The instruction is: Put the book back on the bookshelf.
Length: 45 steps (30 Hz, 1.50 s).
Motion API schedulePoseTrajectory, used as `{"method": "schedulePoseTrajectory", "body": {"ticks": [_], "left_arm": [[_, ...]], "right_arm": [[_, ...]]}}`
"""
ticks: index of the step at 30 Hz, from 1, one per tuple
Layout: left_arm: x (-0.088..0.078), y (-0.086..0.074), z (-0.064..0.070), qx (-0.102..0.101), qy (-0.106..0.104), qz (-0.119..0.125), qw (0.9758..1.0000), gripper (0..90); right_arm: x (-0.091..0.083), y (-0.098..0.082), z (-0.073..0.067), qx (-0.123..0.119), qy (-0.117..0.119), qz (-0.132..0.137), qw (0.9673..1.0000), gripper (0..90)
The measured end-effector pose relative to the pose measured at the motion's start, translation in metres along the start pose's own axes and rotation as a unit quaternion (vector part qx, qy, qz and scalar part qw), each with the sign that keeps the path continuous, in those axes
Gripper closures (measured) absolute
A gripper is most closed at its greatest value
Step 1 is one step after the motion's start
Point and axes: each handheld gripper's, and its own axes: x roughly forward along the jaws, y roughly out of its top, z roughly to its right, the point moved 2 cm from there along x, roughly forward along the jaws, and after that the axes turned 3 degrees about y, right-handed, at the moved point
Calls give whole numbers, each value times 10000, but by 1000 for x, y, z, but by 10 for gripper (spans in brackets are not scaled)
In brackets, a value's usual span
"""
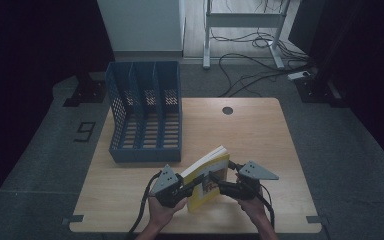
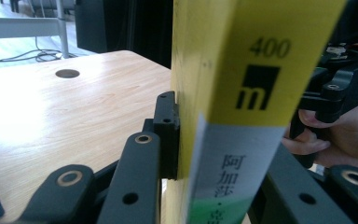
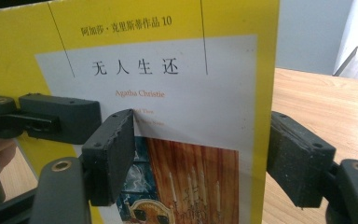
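Yellow paperback [image 1: 207,177] stands upright near the front edge of the wooden worktop [image 1: 260,135], held between the person's two hands, spine toward the near left.

Left claw [image 1: 192,184]: clamped across the book's thickness near the spine. The left gripper view shows one black pad [image 2: 168,135] flat against the cover beside the spine, the other jaw on the far side of the spine.

Right claw [image 1: 219,182]: comes in from the right, facing the front cover. In the right gripper view its jaws stand wide; the left pad [image 3: 114,154] lies on the cover's face, the right pad [image 3: 296,158] sits just off the book's free edge, a gap showing. Not pinching anything, as far as I can tell.

Key relation: the book's long axis runs roughly vertical, tilted a little to the right at the top. The blue file rack [image 1: 147,112] stands farther back and to the left, slots opening upward and toward the near side. The left hand [image 1: 162,210] is the nearer one to it.

Rack contents: three compartments, all look vacant; slatted floor visible through each.

Judgement: book likely bound for a slot; it would travel far-left, kept upright, spine leading or facing out.
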Motion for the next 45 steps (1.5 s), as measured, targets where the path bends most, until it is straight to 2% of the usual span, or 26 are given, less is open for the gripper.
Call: {"method": "schedulePoseTrajectory", "body": {"ticks": [6,12,16,27,36,40,45], "left_arm": [[0,0,0,10,42,46,10000,753],[-5,3,-11,-246,43,84,9997,756],[-9,5,-15,-286,109,158,9994,756],[-18,9,-20,-490,46,314,9983,756],[-20,10,-21,-503,57,344,9981,756],[-23,12,-22,-550,52,391,9977,755],[-28,15,-26,-600,91,458,9971,755]], "right_arm": [[0,-2,2,28,38,-12,10000,298],[-6,-3,5,149,58,48,9999,304],[-7,-5,8,186,8,41,9998,304],[-7,-15,16,246,-113,-117,9996,298],[-7,-23,23,293,-260,-242,9989,293],[-7,-30,27,287,-465,-320,9980,294],[-7,-42,36,318,-650,-577,9957,295]]}}
